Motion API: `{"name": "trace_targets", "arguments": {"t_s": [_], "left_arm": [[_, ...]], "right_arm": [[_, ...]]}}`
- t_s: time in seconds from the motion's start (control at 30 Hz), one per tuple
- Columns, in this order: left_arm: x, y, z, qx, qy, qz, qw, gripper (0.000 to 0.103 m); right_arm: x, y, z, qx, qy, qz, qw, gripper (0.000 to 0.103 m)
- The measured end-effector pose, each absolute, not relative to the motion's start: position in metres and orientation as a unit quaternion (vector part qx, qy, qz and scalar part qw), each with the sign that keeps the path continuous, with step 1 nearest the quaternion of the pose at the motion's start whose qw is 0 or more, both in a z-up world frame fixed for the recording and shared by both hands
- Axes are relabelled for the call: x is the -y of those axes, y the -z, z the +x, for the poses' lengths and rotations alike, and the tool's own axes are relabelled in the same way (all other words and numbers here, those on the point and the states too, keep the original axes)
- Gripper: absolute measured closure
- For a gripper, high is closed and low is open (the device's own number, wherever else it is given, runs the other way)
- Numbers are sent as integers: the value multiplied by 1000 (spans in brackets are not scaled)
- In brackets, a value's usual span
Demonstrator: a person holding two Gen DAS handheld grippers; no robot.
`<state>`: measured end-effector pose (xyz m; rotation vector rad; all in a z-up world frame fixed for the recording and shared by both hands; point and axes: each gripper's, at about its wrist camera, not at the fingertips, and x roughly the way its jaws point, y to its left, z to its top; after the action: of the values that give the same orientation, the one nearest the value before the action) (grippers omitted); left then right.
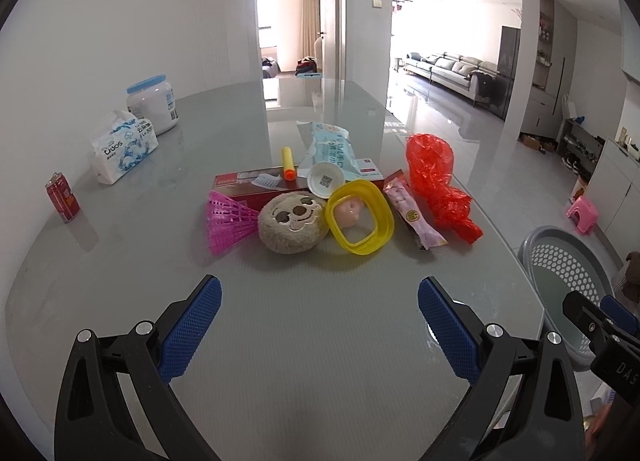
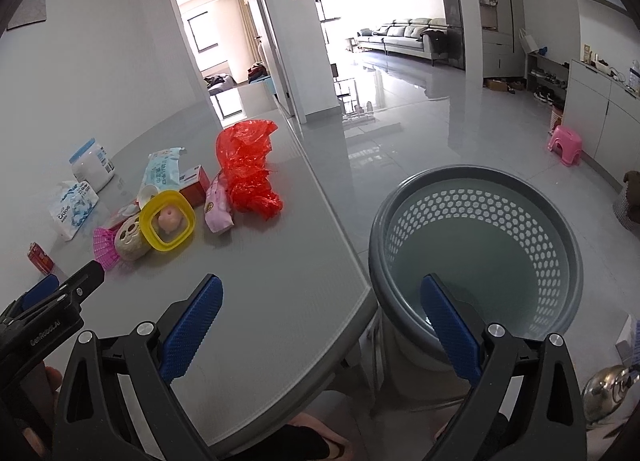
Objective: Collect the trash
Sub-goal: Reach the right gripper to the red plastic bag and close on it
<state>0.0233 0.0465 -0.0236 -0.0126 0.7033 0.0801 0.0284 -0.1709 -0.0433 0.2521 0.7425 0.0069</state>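
Observation:
A pile lies mid-table: a crumpled red plastic bag (image 1: 434, 177), a pink snack wrapper (image 1: 412, 213), a blue-white wipes pack (image 1: 330, 151), a white cup (image 1: 325, 180), a yellow ring lid (image 1: 359, 216), a plush sloth head (image 1: 291, 223), a pink shuttlecock (image 1: 228, 221) and a red box (image 1: 256, 185). My left gripper (image 1: 320, 325) is open and empty, short of the pile. My right gripper (image 2: 320, 325) is open and empty over the table's right edge, next to the grey perforated bin (image 2: 476, 245). The red bag also shows in the right wrist view (image 2: 248, 169).
A red can (image 1: 62, 197), a tissue pack (image 1: 122, 147) and a white jar with a blue lid (image 1: 154, 103) stand at the table's left. The bin (image 1: 568, 281) stands on the floor off the table's right edge. A pink stool (image 2: 566, 143) is further off.

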Motion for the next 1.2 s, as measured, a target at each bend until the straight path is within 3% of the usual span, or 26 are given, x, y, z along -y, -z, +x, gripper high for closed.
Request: {"name": "trace_targets", "arguments": {"t_s": [1.13,1.17,1.2], "left_arm": [[-115,47,91,-369,-90,-29,925,6],[-115,48,91,-370,-89,-30,924,6],[-114,48,92,-370,-87,-28,924,6]], "right_arm": [[97,79,227,-427,-21,23,904,10],[95,80,229,-427,-22,22,904,11],[93,81,231,-428,-23,20,904,19]]}}
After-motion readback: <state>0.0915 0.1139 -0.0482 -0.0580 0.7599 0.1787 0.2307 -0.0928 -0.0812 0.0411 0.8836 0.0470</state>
